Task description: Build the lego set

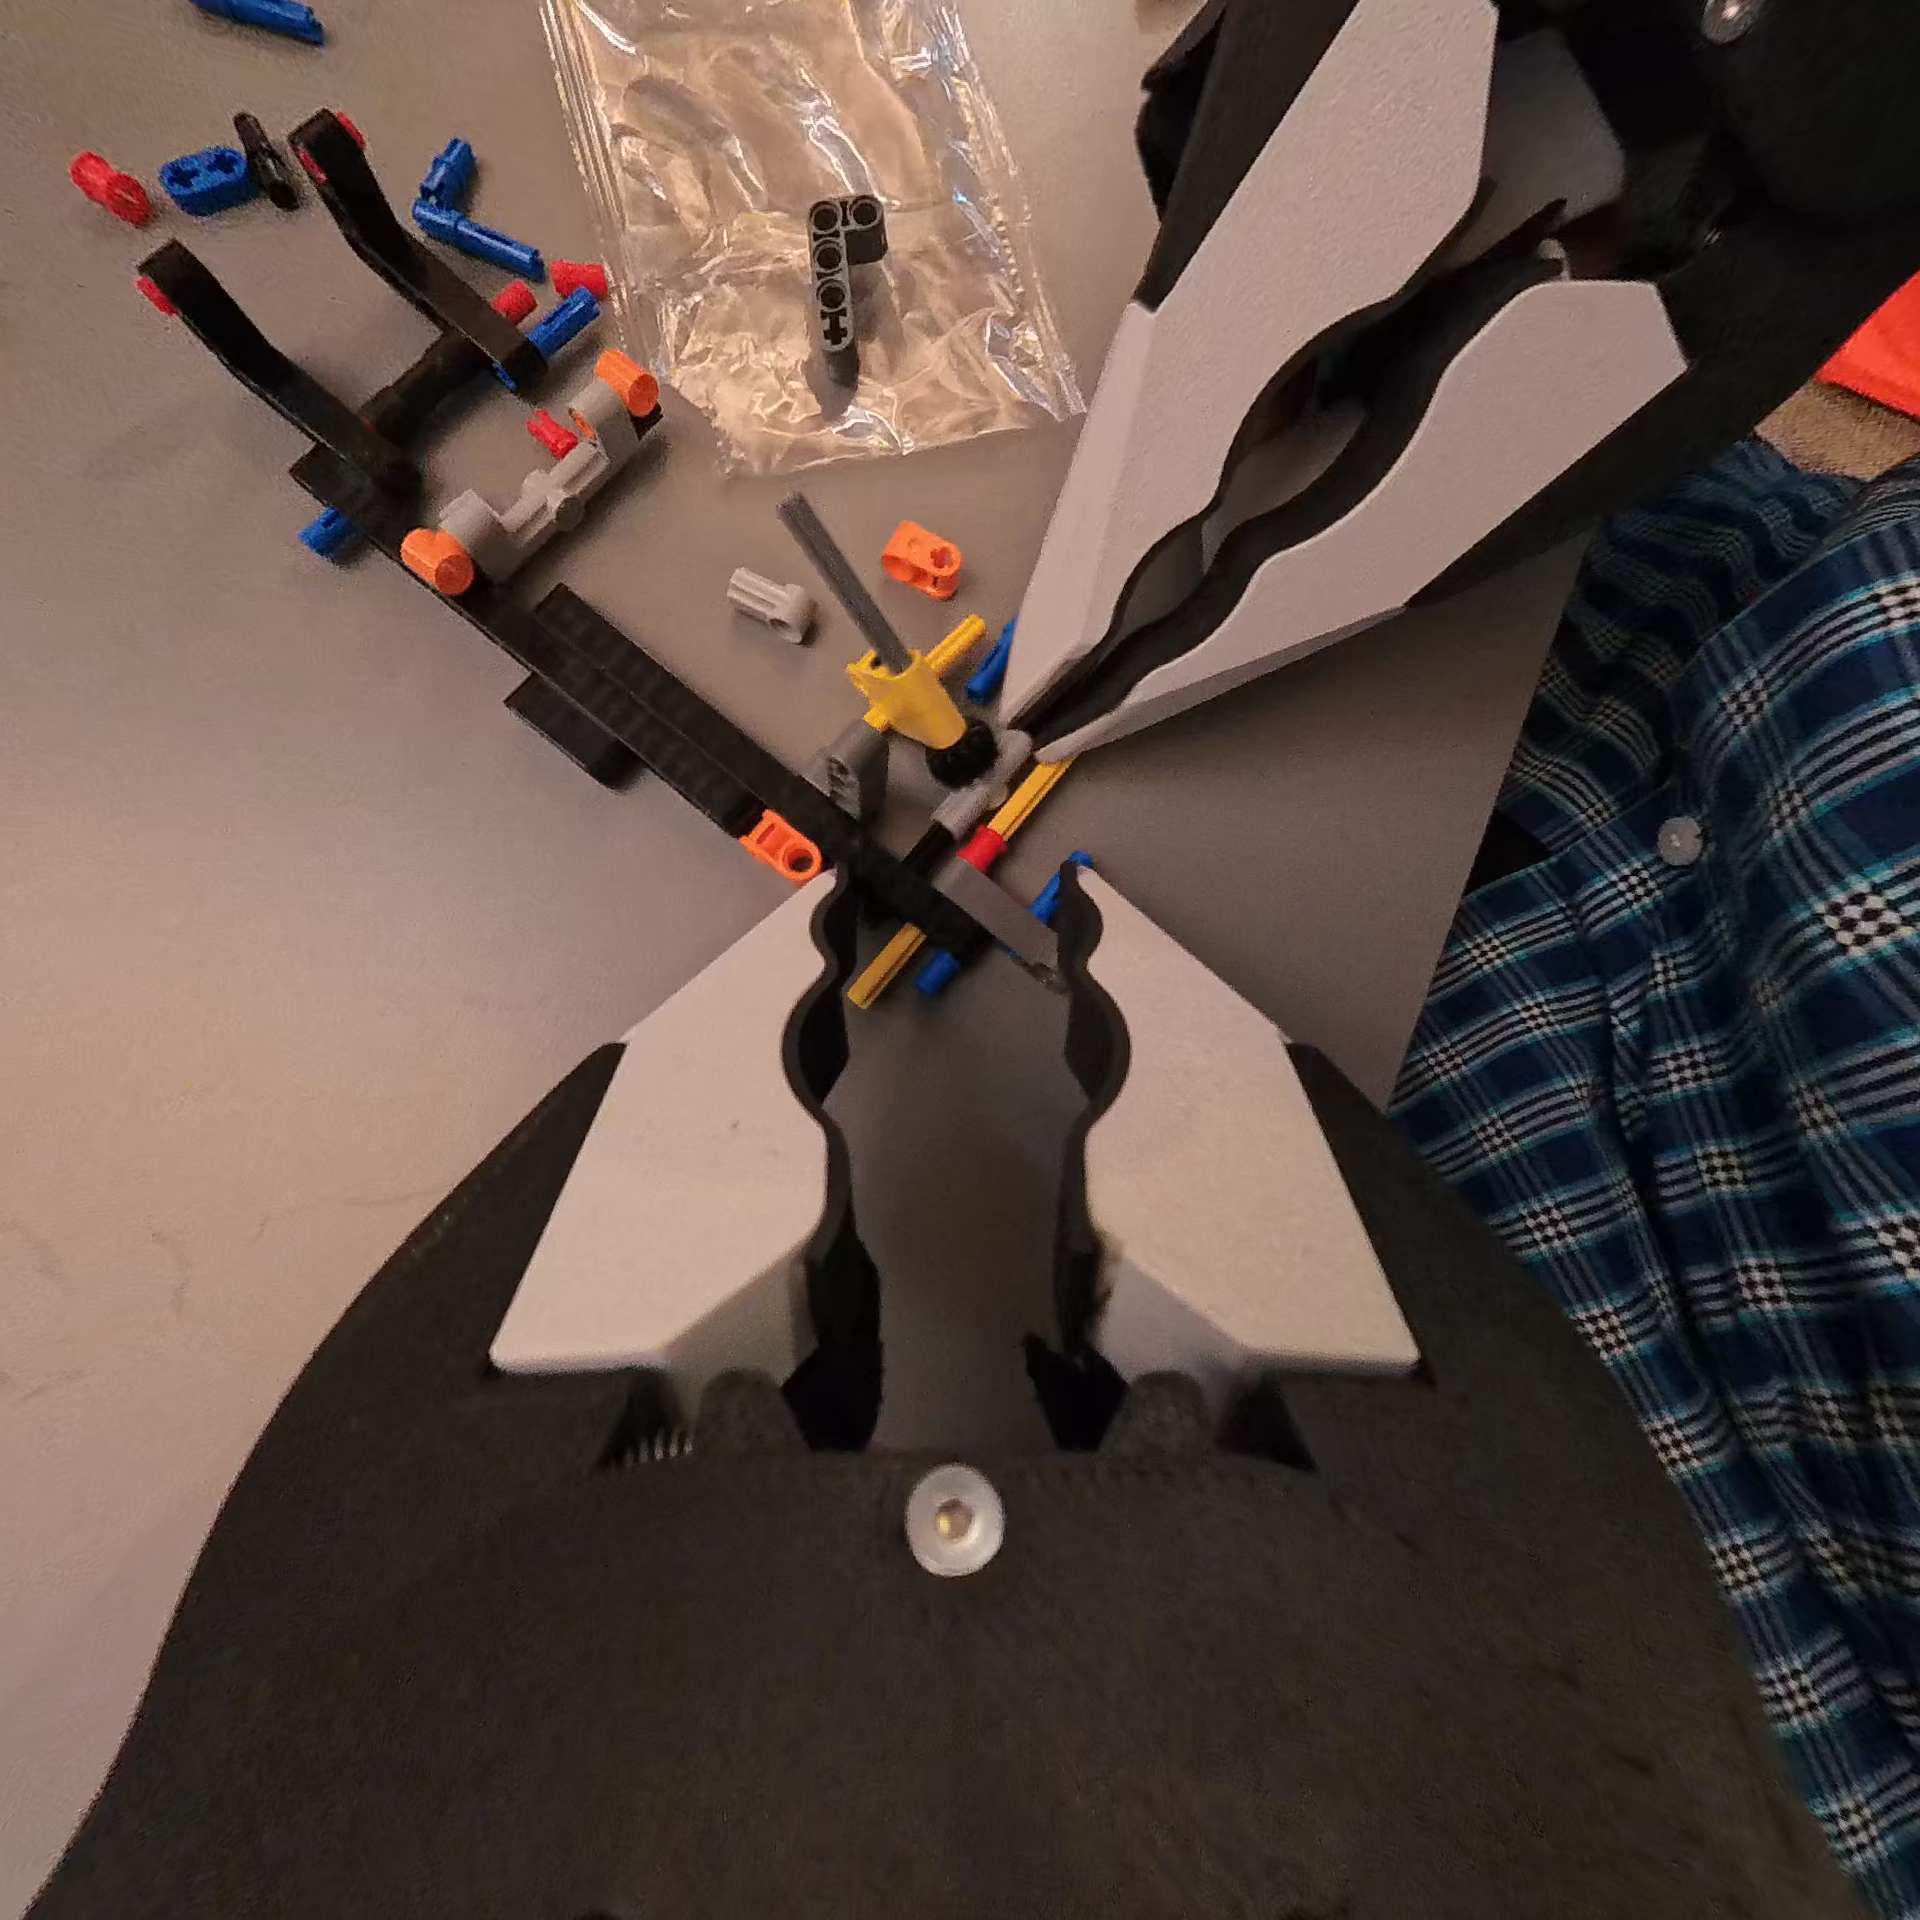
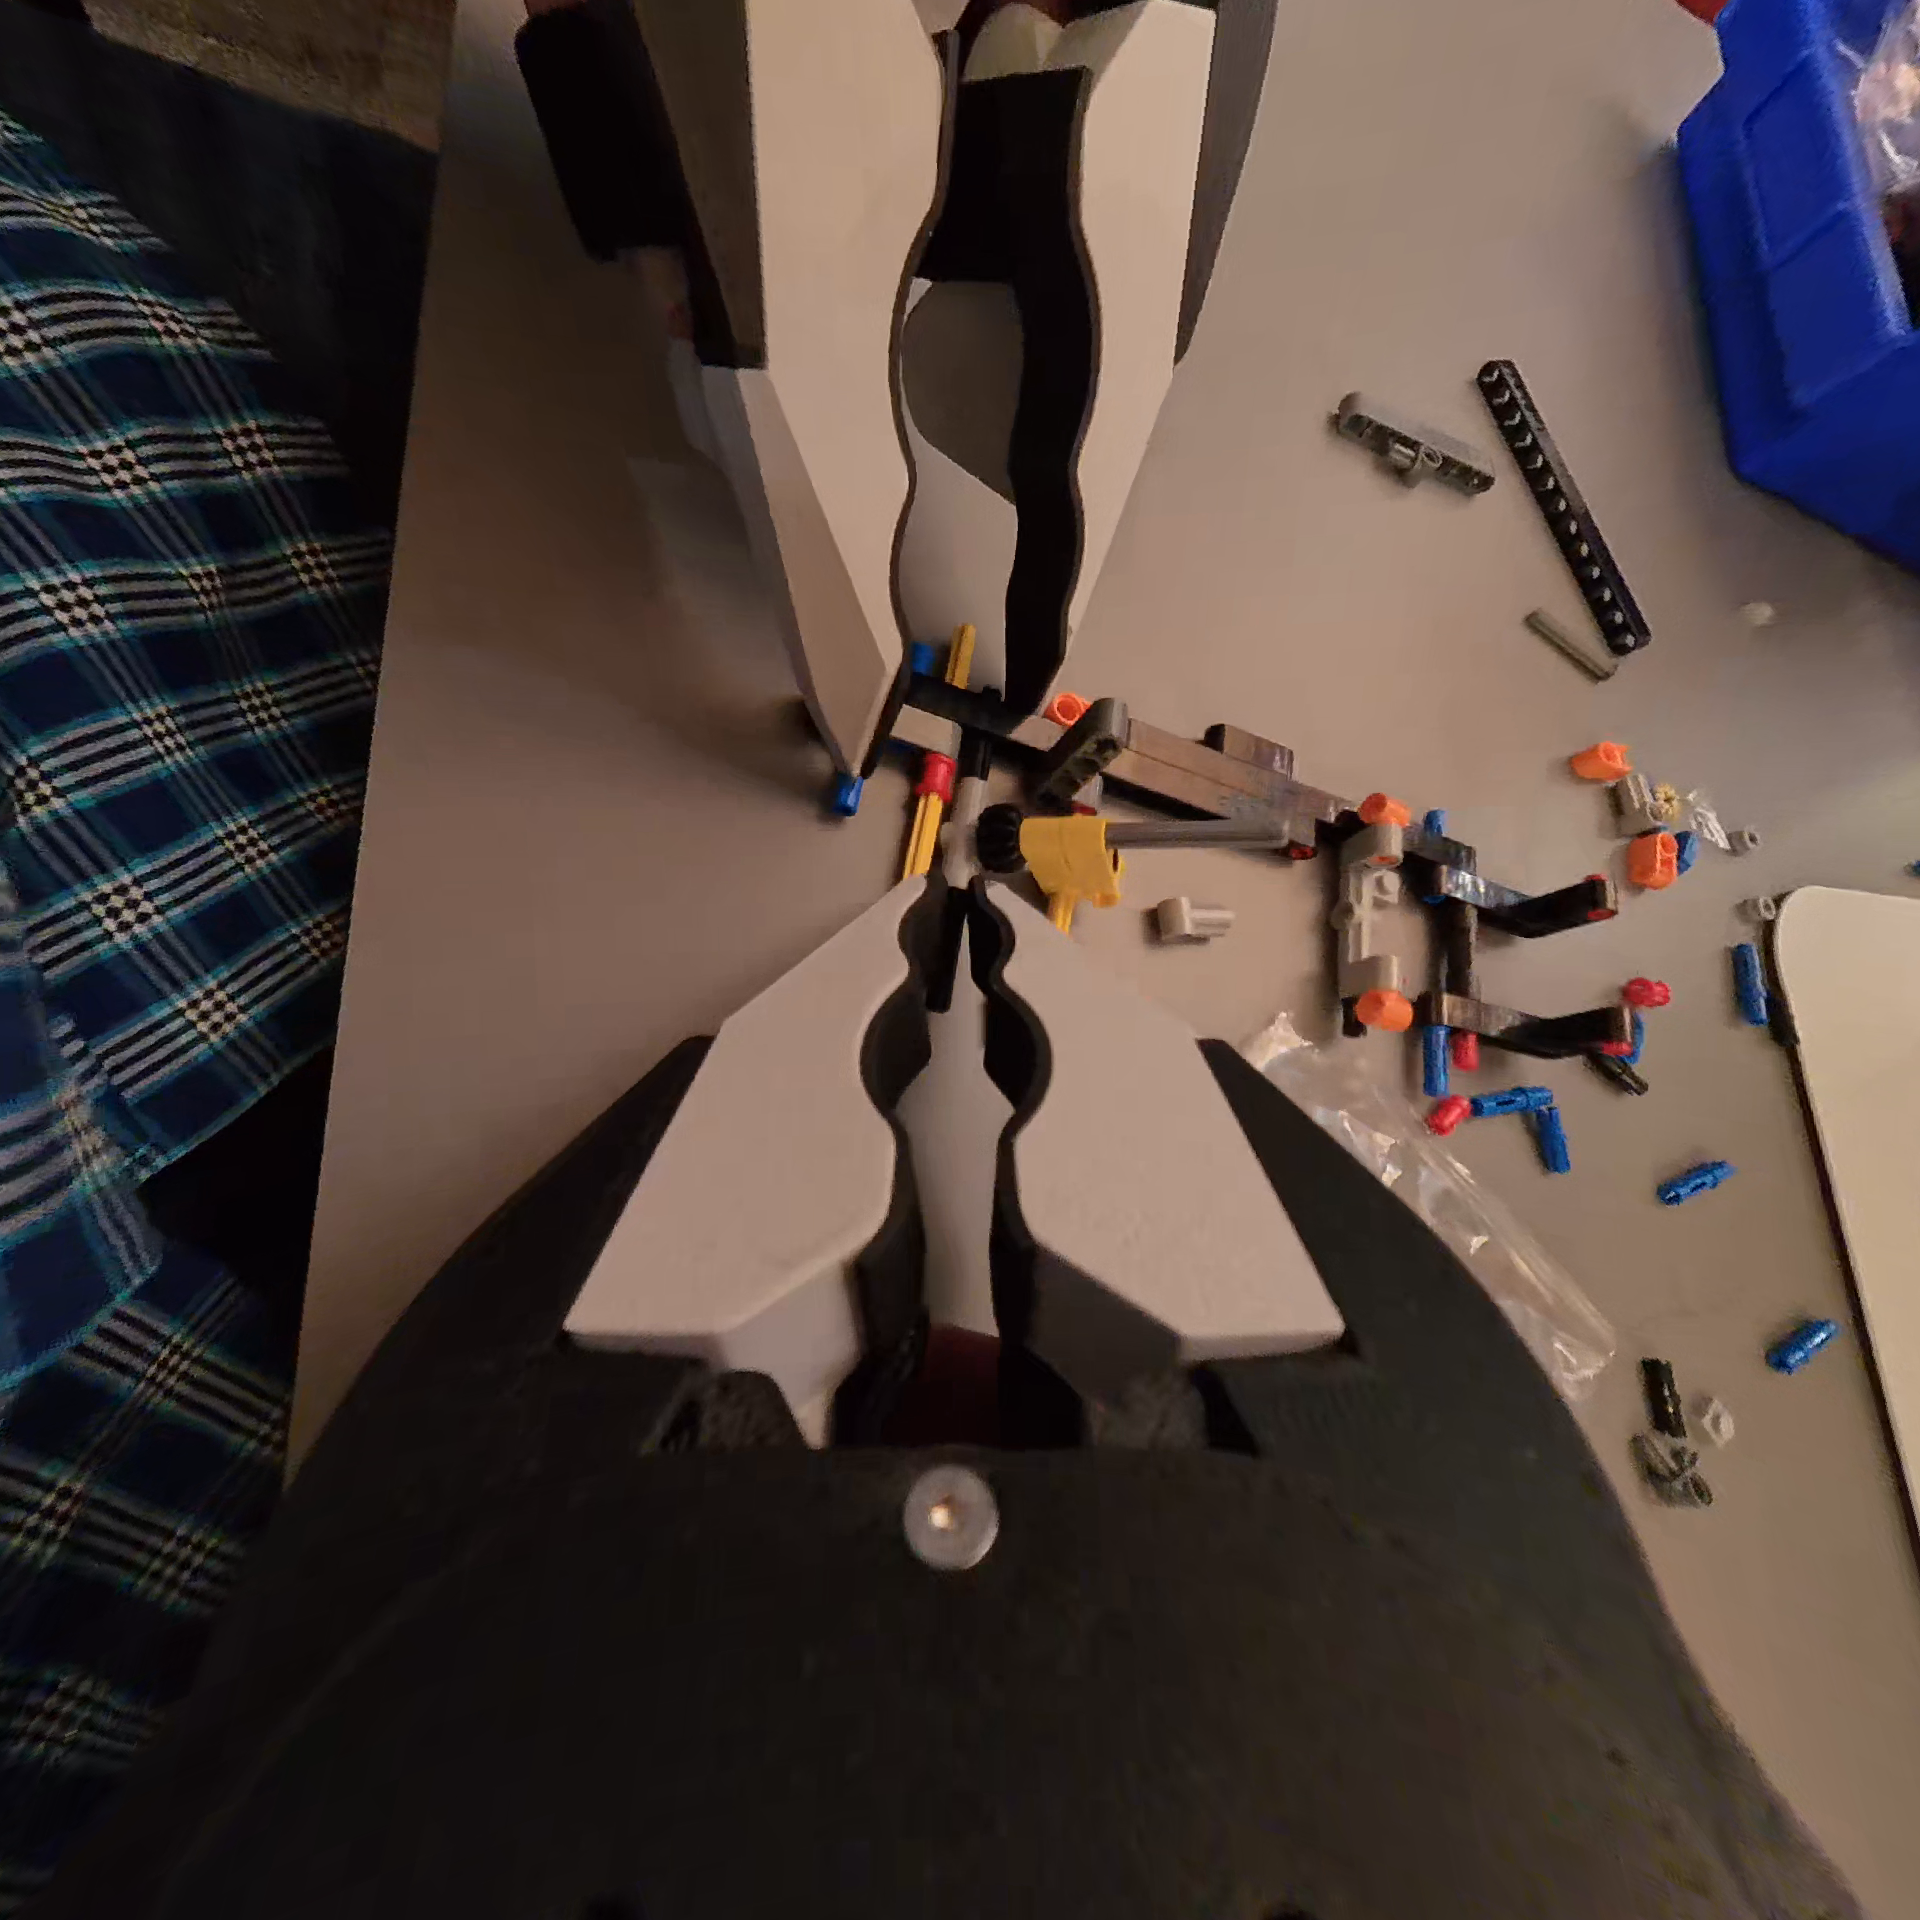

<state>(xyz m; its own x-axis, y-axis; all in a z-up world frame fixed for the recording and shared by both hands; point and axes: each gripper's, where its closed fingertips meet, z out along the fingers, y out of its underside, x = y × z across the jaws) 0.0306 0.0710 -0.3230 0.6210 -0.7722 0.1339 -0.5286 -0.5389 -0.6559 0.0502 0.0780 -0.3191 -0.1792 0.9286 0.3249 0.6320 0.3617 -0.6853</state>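
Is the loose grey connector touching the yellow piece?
Apart. The right wrist view shows bare table between the grey connector and the yellow piece; the left wrist view agrees.

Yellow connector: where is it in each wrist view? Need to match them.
Left wrist view: yellow connector just above centre, left of the right gripper's tips.
Right wrist view: yellow connector right of centre, just above this gripper's right finger.
Shared landmark: the grey axle running out of it.
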